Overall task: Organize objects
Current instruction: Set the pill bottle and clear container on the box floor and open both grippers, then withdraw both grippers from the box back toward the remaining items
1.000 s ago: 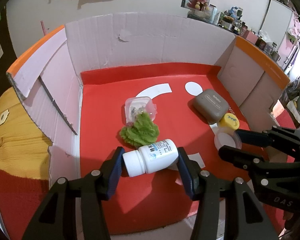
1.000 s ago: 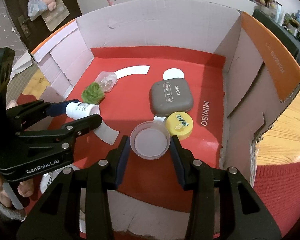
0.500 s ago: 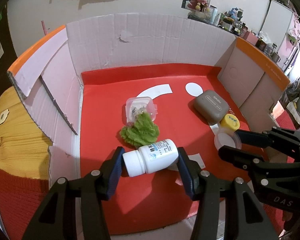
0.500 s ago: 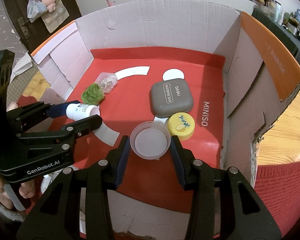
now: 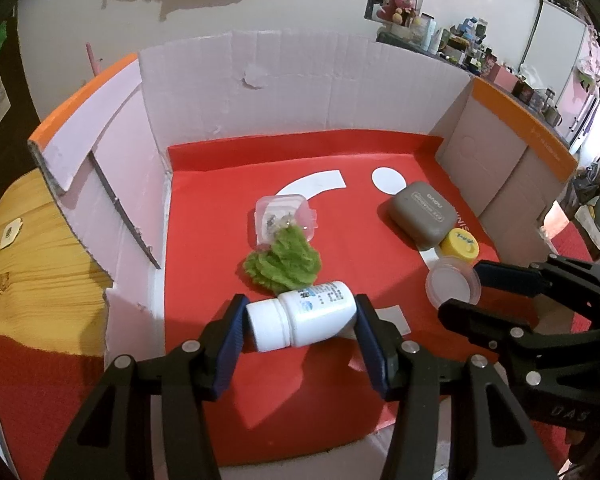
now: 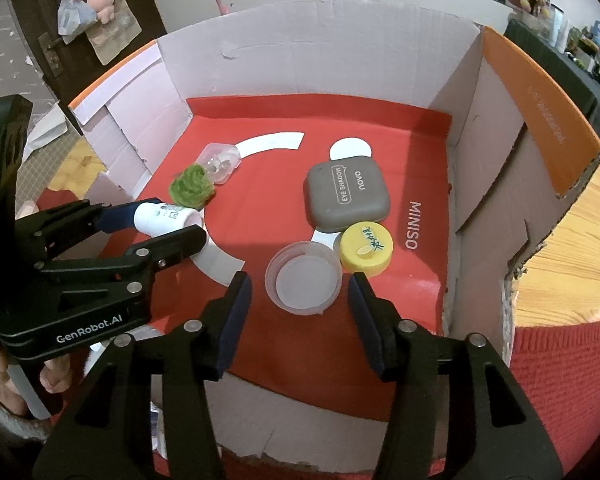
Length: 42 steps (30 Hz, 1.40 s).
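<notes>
From the left wrist view, the left tool is sitting clamped on the white bottle, one pad pressing the cap end and the other the base, so the bottle is lying on its side across the jaws, low over the red floor of the box. Taking the bottle as the landmark, the green tuft is touching its far side, the clear case is lying just beyond the tuft, and the grey compact and yellow lid are sitting well off to the right. The bottle is looking light, stiff and smooth; held end to end it may be prone to pivoting, so a grip across the body would probably be steadier. From the right wrist view, the right tool is opening, its jaws standing apart with gaps on both sides of the clear cup, which is resting on the floor between them. Measured from the bottle, now at the left in the other tool, the cup is lying well to the right, touching the yellow lid, with the compact just behind. The cup is looking thin, light and easily squashed, so opposite rim walls and a gentle squeeze would suit it.
</notes>
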Each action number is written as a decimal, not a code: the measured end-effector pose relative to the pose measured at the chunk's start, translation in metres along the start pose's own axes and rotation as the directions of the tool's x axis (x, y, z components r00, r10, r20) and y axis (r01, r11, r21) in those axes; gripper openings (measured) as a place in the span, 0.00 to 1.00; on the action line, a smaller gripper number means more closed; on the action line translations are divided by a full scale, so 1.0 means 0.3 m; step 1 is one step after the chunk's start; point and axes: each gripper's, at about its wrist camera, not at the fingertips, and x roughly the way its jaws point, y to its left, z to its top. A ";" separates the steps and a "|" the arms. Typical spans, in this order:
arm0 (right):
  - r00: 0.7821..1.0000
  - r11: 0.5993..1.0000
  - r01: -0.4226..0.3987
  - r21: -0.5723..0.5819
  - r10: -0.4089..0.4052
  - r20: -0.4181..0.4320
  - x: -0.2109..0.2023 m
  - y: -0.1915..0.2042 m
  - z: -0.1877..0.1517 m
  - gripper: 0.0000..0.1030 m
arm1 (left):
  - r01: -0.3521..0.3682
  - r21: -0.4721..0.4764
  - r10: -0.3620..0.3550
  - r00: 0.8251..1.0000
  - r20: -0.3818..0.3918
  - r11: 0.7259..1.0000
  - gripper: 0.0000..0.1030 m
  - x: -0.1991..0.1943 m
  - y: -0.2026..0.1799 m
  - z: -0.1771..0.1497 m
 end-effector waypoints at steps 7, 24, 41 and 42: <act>1.000 1.000 0.001 -0.009 -0.001 0.009 -0.019 0.012 -0.008 0.53 | 0.006 -0.002 -0.006 1.000 0.015 1.000 0.60 -0.022 -0.008 -0.004; 0.999 1.000 0.009 -0.022 -0.008 0.041 -0.070 0.050 -0.025 0.63 | -0.006 -0.011 0.007 0.997 0.071 1.000 0.68 -0.097 -0.027 -0.008; 0.995 0.999 0.018 -0.029 -0.015 0.096 -0.164 0.088 -0.060 0.76 | -0.023 -0.021 0.026 0.992 0.126 1.000 0.85 -0.198 -0.020 -0.055; 0.995 0.999 0.019 -0.028 -0.016 0.099 -0.171 0.090 -0.064 0.77 | -0.025 -0.020 0.027 0.991 0.128 0.999 0.85 -0.203 -0.021 -0.060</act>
